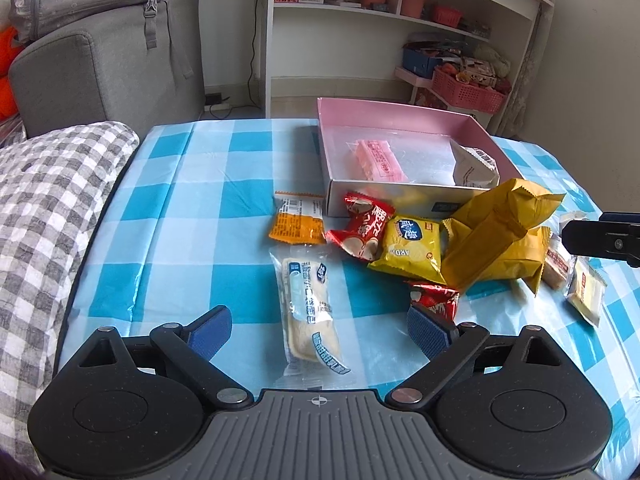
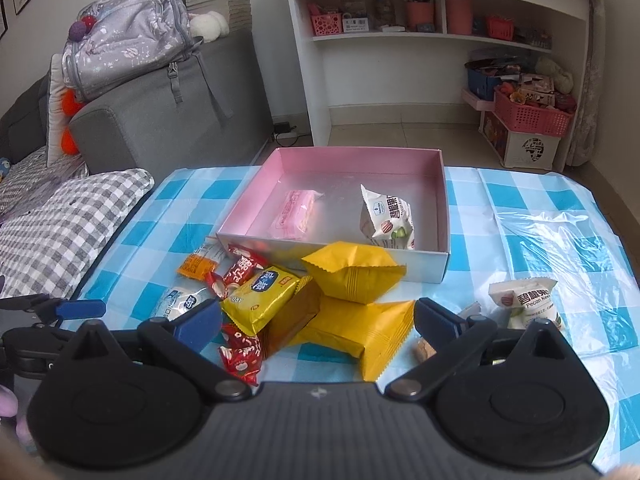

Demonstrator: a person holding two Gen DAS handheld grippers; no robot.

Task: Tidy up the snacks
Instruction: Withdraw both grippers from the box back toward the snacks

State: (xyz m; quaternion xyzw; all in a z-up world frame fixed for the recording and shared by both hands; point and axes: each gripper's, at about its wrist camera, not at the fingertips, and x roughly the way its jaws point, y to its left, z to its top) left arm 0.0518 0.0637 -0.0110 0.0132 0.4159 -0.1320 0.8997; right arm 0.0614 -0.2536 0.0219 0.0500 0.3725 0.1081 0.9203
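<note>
A pink-lined box [image 1: 408,114] [image 2: 445,216] stands on the blue checked tablecloth and holds a pink wafer pack [image 1: 378,160] [image 2: 296,214] and a white pecan bag [image 2: 386,218]. In front of it lies a heap of snacks: large yellow bags [image 1: 496,236] [image 2: 352,276], a small yellow pack [image 1: 412,250] [image 2: 260,298], red packs [image 1: 360,226] and an orange pack [image 1: 298,220]. My left gripper [image 1: 320,330] is open, its jaws astride a clear bread pack [image 1: 310,308]. My right gripper [image 2: 318,318] is open over the yellow bags. Another pecan bag [image 2: 528,304] lies to the right.
A grey checked cushion [image 1: 52,216] borders the table's left edge. A grey sofa [image 2: 160,120] with a backpack stands behind, and white shelves [image 2: 440,32] with pink baskets line the far wall. A clear plastic sheet [image 2: 560,232] lies at the right of the table.
</note>
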